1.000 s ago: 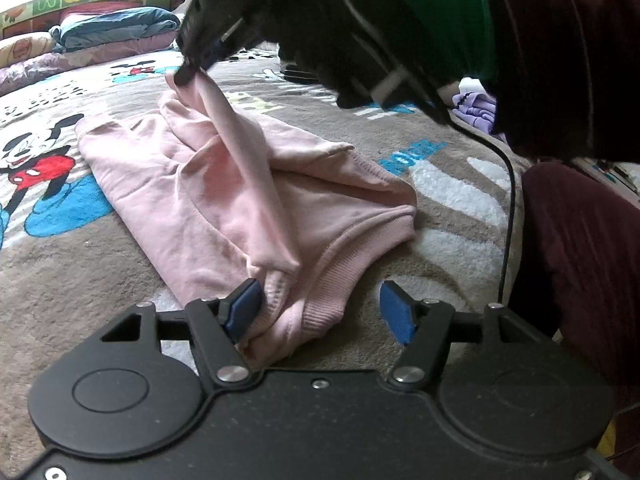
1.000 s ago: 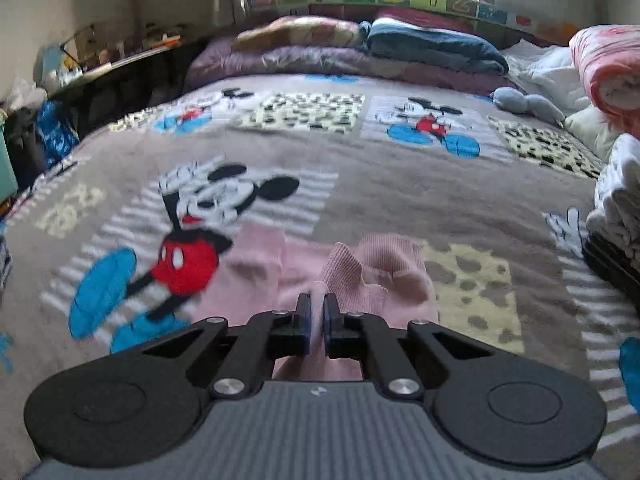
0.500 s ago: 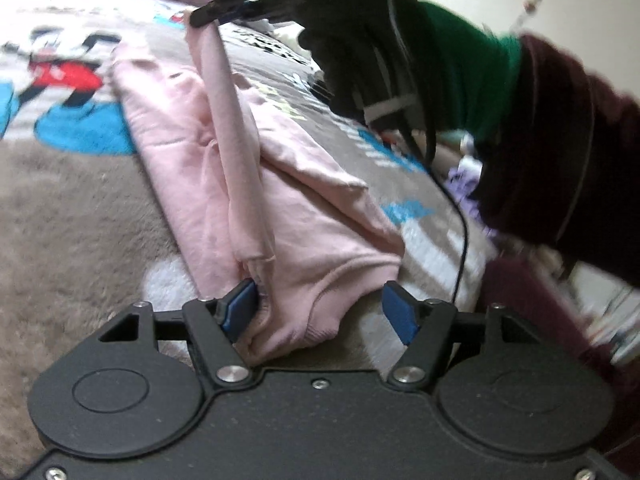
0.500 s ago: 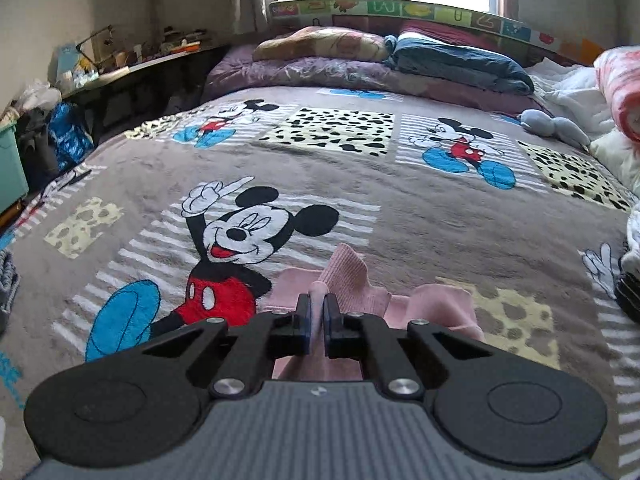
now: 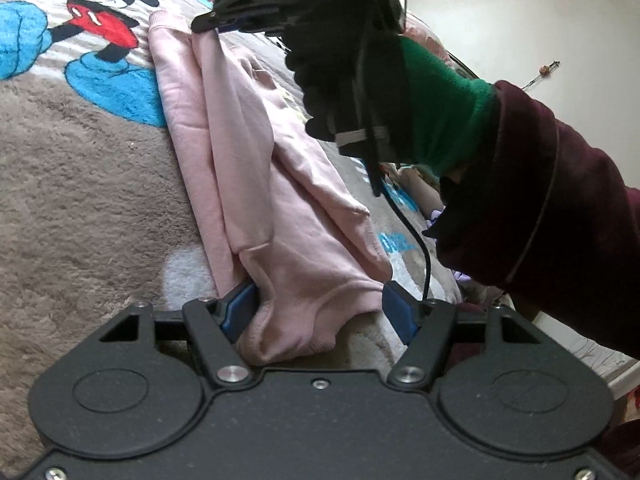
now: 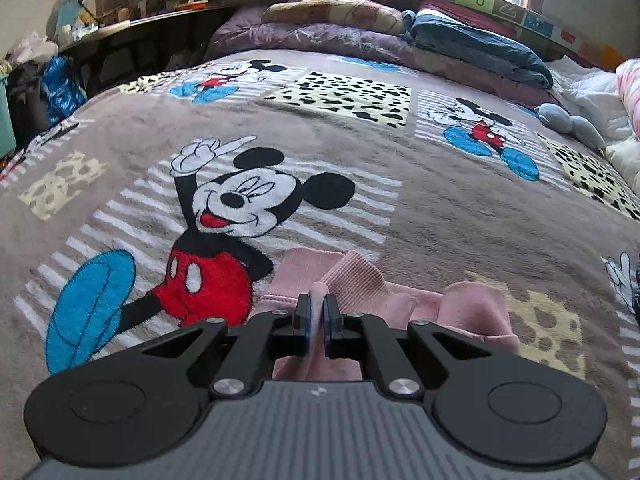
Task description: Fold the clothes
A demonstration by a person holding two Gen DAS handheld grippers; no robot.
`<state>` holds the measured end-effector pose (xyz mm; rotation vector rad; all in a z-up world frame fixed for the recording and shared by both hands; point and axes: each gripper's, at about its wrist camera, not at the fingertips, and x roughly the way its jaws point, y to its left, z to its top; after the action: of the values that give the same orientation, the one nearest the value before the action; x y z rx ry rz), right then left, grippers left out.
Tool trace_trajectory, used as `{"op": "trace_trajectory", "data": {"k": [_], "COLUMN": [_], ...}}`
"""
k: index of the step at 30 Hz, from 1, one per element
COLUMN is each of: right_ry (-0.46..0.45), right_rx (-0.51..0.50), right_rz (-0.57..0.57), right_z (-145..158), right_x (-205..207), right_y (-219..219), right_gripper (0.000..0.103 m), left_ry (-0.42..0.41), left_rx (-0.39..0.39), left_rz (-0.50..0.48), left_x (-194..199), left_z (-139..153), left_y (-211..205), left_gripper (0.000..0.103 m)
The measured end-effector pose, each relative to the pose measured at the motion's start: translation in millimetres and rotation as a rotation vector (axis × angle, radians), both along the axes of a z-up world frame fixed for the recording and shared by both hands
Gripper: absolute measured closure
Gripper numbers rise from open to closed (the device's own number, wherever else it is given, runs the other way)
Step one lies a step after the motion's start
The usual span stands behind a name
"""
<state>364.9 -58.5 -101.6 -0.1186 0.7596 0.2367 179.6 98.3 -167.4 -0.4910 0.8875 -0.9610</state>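
Sleeve [image 5: 236, 152] drawn out longer across pink sweatshirt [image 5: 320, 240] than before, clamped in right gripper [image 6: 316, 316]. Left gripper [image 5: 320, 312]: fingers spread wide astride sweatshirt's hem, grasping nothing.

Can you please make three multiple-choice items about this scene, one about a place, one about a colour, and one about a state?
1. Where does the pink garment lie?
A. on a wooden floor
B. on a cartoon-print blanket
C. inside a basket

2. What colour are the pads on the left gripper?
A. blue
B. yellow
C. white

3. In what state is the right gripper?
A. wide open above the blanket
B. shut on nothing
C. shut on a pink sleeve

Answers:
1. B, because both views show the garment spread on the mouse-pattern blanket.
2. A, because the left wrist view shows blue pads on both fingers.
3. C, because pink ribbed fabric sits pinched between its nearly closed fingers in the right wrist view.
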Motion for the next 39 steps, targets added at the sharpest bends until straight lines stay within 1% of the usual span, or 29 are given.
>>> {"op": "trace_trajectory", "data": {"k": [4,8,11,14,15,16,17,19,21,22,24,25,29,33,35,36,37,39], "right_ry": [-0.001,-0.016,-0.074,-0.117,-0.121,-0.111,-0.081,-0.007,0.013,0.004,-0.049,-0.076,-0.112,-0.127,-0.073,-0.020,0.001,-0.013], "right_rx": [-0.009,-0.041,-0.044,-0.069,-0.092,-0.110,-0.118,-0.090,-0.073,-0.037,0.005,0.024,0.014,0.003,-0.009,-0.074,-0.127,-0.040], "right_rz": [0.001,0.015,0.031,0.068,0.084,0.092,0.096,0.122,0.116,0.116,0.111,0.108,0.158,0.217,0.248,0.243,0.225,0.175], "right_z": [-4.7,-6.7,3.0,9.4,8.7,5.3,-1.7,-14.2,-15.0,-9.1,8.0,16.6,29.7,19.7,3.1,-11.0,-22.2,-20.5], "right_x": [1.0,-0.2,-11.1,-17.7,-17.0,-14.6,-9.5,0.6,4.0,2.6,-6.5,-11.2,-40.8,-84.8,-95.5,-97.4,-99.6,-106.2], "right_y": [3.8,7.2,10.0,16.7,21.1,24.3,27.2,29.4,27.5,23.2,10.9,4.7,-15.2,-30.5,-32.3,-30.7,-32.0,-46.3], "right_gripper": [0.095,0.095,0.095,0.095,0.095,0.095,0.095,0.092,0.087,0.084,0.065,0.063,0.061,0.062,0.062,0.062,0.062,0.062], "left_ry": [0.002,0.003,0.003,0.004,0.005,0.005,0.005,0.005,0.005,0.005,0.004,0.003,0.001,-0.007,-0.008,-0.010,-0.011,-0.014], "left_rx": [-0.002,-0.004,-0.005,-0.004,-0.003,-0.002,0.000,0.002,0.004,0.004,0.005,0.006,0.010,0.022,0.027,0.030,0.033,0.038], "left_rz": [-0.002,-0.004,-0.003,-0.002,-0.002,-0.002,-0.002,-0.003,-0.004,-0.004,-0.005,-0.006,-0.010,-0.010,-0.009,-0.009,-0.008,-0.007], "left_x": [0.3,-0.9,-2.3,-3.1,-3.2,-3.5,-3.7,-4.0,-4.2,-4.4,-4.9,-5.0,-5.3,-9.3,-10.8,-12.3,-13.9,-9.2], "left_z": [-0.2,1.6,2.5,3.3,3.4,3.6,3.9,4.4,5.0,5.2,5.6,5.7,7.2,11.2,11.3,11.3,11.1,9.0], "left_y": [0.6,3.7,3.7,3.4,3.4,3.4,3.5,3.6,4.0,4.2,4.6,4.5,1.4,-3.0,-3.9,-3.9,-3.2,-4.4], "left_gripper": [0.036,0.036,0.036,0.036,0.036,0.036,0.036,0.036,0.036,0.035,0.035,0.035,0.033,0.032,0.031,0.030,0.030,0.030]}}
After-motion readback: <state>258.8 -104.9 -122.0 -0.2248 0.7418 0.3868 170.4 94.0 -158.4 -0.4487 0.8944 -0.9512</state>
